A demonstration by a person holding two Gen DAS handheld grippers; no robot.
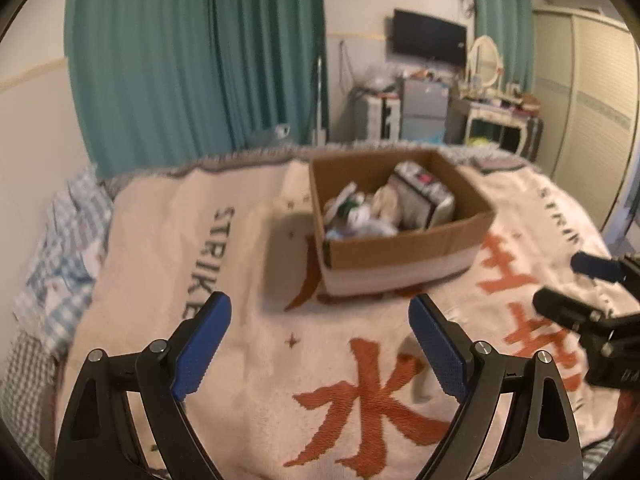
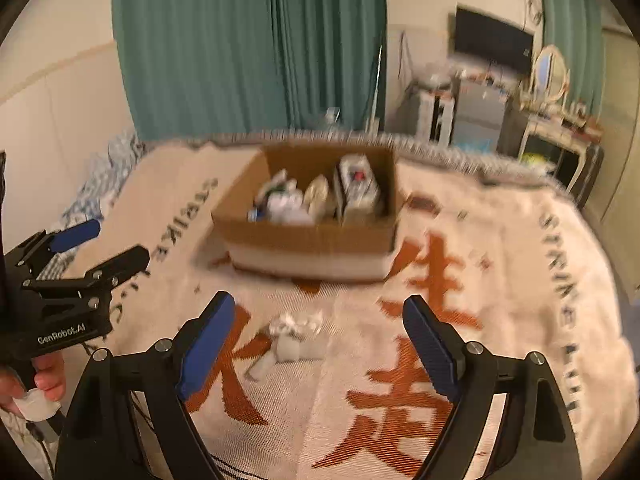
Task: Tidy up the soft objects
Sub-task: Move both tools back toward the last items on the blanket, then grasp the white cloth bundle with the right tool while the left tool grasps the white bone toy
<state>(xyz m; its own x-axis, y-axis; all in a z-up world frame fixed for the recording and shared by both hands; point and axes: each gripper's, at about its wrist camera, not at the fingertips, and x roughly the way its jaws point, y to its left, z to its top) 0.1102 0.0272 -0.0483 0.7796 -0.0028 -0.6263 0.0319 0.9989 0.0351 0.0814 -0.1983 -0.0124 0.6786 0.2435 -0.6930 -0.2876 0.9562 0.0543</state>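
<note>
A small crumpled white soft item (image 2: 298,336) lies on the cream blanket (image 2: 500,280) with orange characters. It sits just ahead of my right gripper (image 2: 320,308), which is open and holds nothing. Farther back, an open cardboard box (image 1: 404,248) (image 2: 312,236) holds several soft things: a folded white and grey piece and some crumpled white ones. My left gripper (image 1: 320,308) hovers open and empty over the blanket in front of the box. Each gripper shows in the other's view, the left gripper (image 2: 112,244) at the left edge and the right gripper (image 1: 568,286) at the right edge.
Blue checked bedding (image 1: 64,256) is bunched along the bed's left side by the wall. Teal curtains (image 1: 192,60) hang behind the bed. Beyond its far edge stand a small fridge (image 1: 424,108), a dressing table with a mirror (image 1: 500,112) and a wardrobe (image 1: 588,120). A hand (image 2: 44,384) holds the left gripper's handle.
</note>
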